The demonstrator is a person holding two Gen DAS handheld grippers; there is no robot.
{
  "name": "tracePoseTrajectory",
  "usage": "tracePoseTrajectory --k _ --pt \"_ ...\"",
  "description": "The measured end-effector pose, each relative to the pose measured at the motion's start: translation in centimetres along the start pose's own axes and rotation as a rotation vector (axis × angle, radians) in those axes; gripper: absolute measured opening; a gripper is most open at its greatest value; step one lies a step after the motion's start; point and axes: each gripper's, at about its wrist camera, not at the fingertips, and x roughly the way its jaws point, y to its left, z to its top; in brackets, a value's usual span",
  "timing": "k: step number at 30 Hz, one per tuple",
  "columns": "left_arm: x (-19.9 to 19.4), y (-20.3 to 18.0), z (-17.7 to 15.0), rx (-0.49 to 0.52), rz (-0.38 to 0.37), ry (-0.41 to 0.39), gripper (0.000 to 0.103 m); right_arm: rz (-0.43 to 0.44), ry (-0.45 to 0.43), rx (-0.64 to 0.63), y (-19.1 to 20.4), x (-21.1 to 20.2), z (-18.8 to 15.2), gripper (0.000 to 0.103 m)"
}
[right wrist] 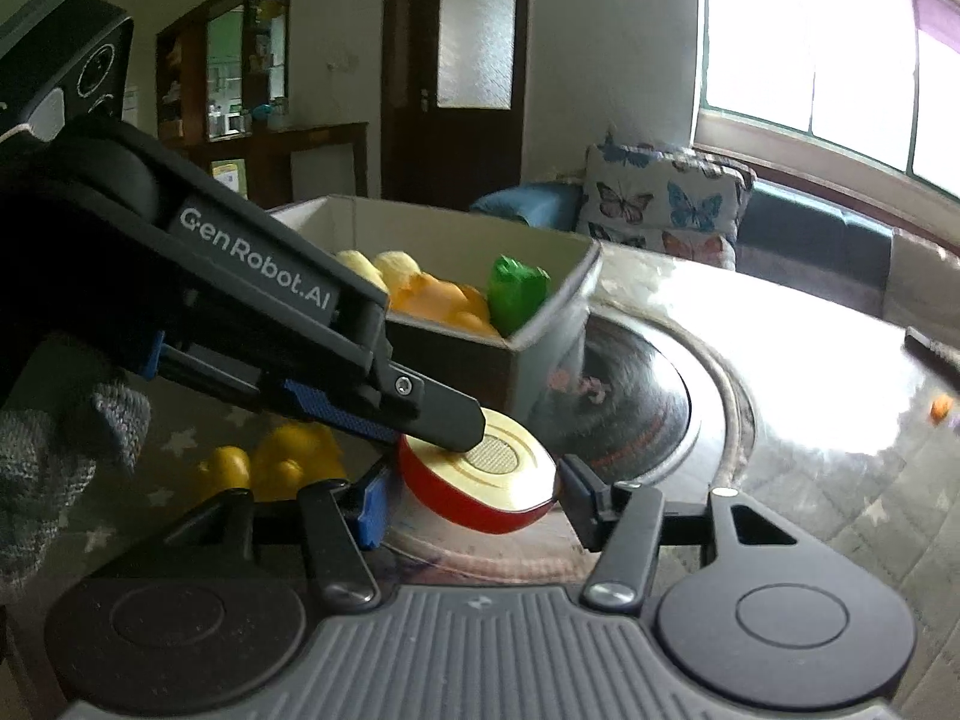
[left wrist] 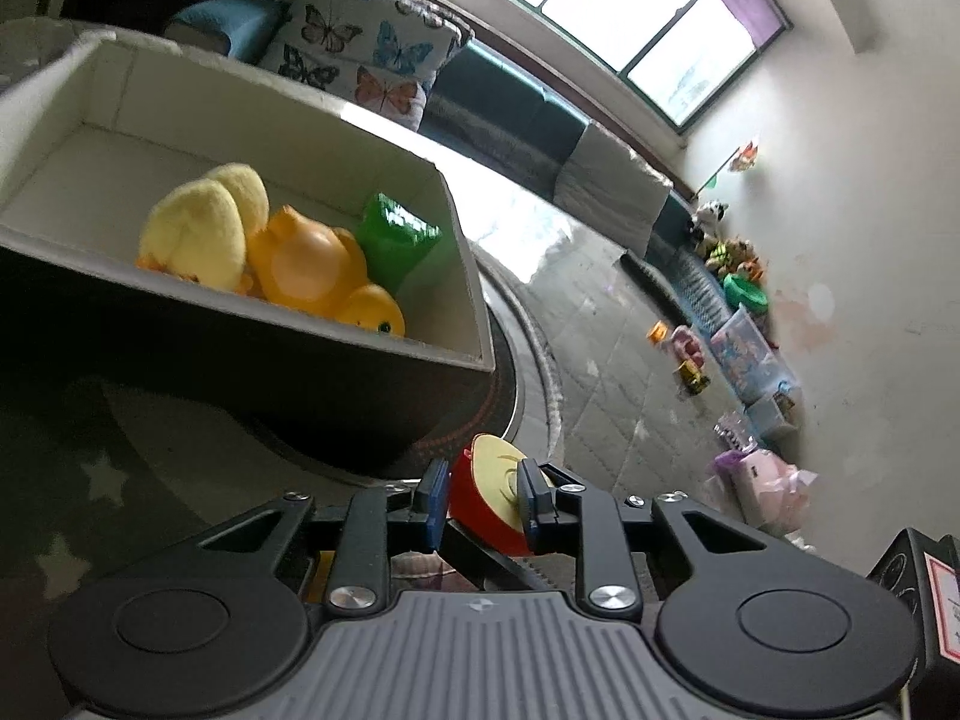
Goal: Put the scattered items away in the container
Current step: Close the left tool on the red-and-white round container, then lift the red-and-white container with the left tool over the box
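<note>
the left gripper (left wrist: 485,501) clamps the apple half (left wrist: 492,498); right gripper (right wrist: 471,495) stands wide around it. lift toward the box (left wrist: 462,276) at eleven o'clock, keeping level.

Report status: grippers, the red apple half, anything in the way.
Left gripper shut on apple half. Right gripper open around the same half. Box holds ducks and a green toy. Yellow toy on the table, not blocking.
</note>
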Motion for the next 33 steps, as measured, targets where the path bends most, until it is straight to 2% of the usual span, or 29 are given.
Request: tracePoseTrajectory --k 6,14,22,33 --pt "-2.4 -0.2 1.7 0.014 0.004 -0.081 0.026 0.014 -0.064 -0.026 1.0 -0.2 2.3 0.057" --pt "-3.3 1.5 4.8 -0.008 0.048 -0.152 0.026 0.049 -0.101 -0.045 1.9 3.0 5.7 0.057" --pt "-2.6 3.9 6.8 -0.038 0.083 -0.161 0.026 0.079 -0.089 -0.044 2.1 6.7 7.1 0.057" --pt "-1.5 5.8 7.2 -0.072 0.087 -0.155 0.026 0.093 -0.073 -0.039 2.1 9.1 7.0 0.057"
